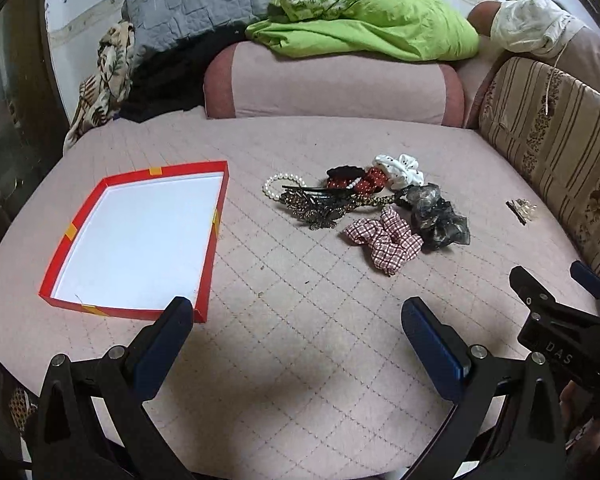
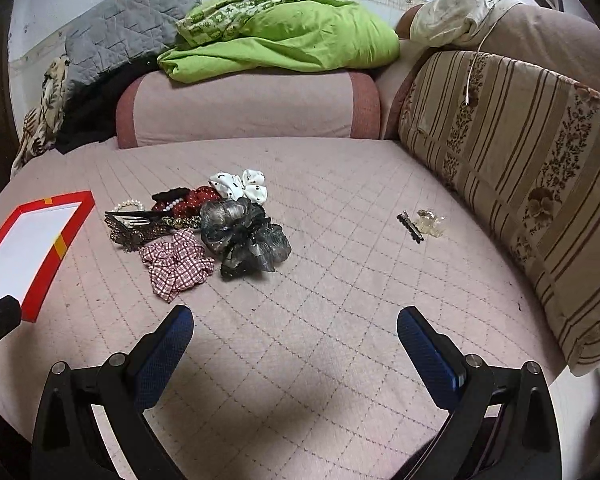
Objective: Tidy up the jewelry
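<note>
A pink quilted bed point(image 1: 300, 360) carries everything. The red tray point(image 1: 210, 248), white inside, lies at its left with nothing in it. Right of it, well apart, sits the jewelry pile point(image 1: 364, 204): scrunchies, a pearl bracelet point(image 1: 278, 184), a hair comb. A clip point(image 2: 410, 227) lies apart near the striped cushion point(image 2: 520, 184). The left gripper point(image 1: 298, 336) and right gripper point(image 2: 296, 340) hover with jaws spread wide, holding nothing.

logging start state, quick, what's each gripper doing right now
Left gripper: open, holding nothing, above the pink quilt.
Right gripper: open, holding nothing, short of the checked scrunchie.
</note>
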